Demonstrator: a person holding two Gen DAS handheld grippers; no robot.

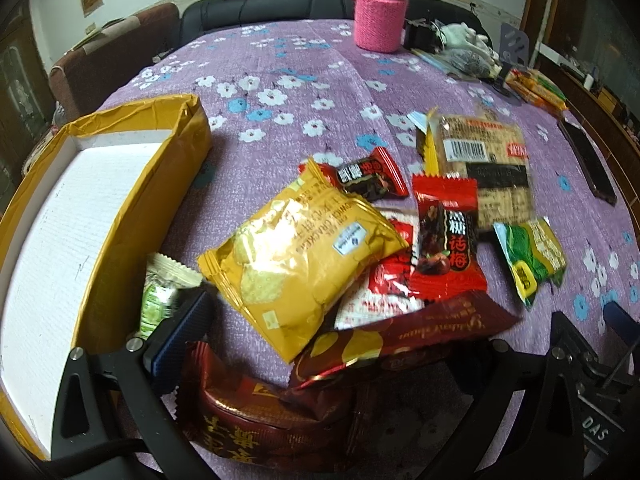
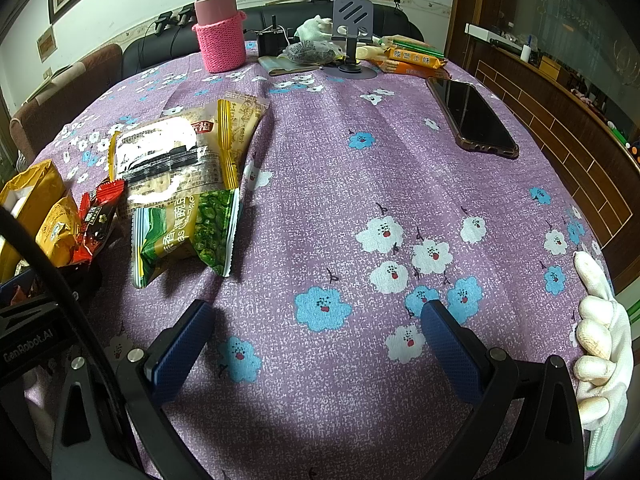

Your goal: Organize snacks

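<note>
A pile of snack packets lies on the purple flowered tablecloth: a yellow cracker bag (image 1: 296,252), red plum candies (image 1: 444,240), a clear cracker pack (image 1: 480,160), a green pea packet (image 1: 528,260) and a small green packet (image 1: 160,296) by the yellow box (image 1: 120,208). My left gripper (image 1: 320,364) is around a dark red packet (image 1: 264,420); its left fingertip (image 1: 182,340) shows, the right one is hidden. My right gripper (image 2: 316,352) is open and empty over bare cloth, right of the pea packet (image 2: 188,232) and cracker pack (image 2: 180,152).
A pink flask (image 2: 220,28) stands at the far side, with a phone stand (image 2: 352,40), gloves and orange snack bars (image 2: 412,58) near it. A black phone (image 2: 472,118) lies at the right. The yellow box is white inside. Sofa and chairs ring the table.
</note>
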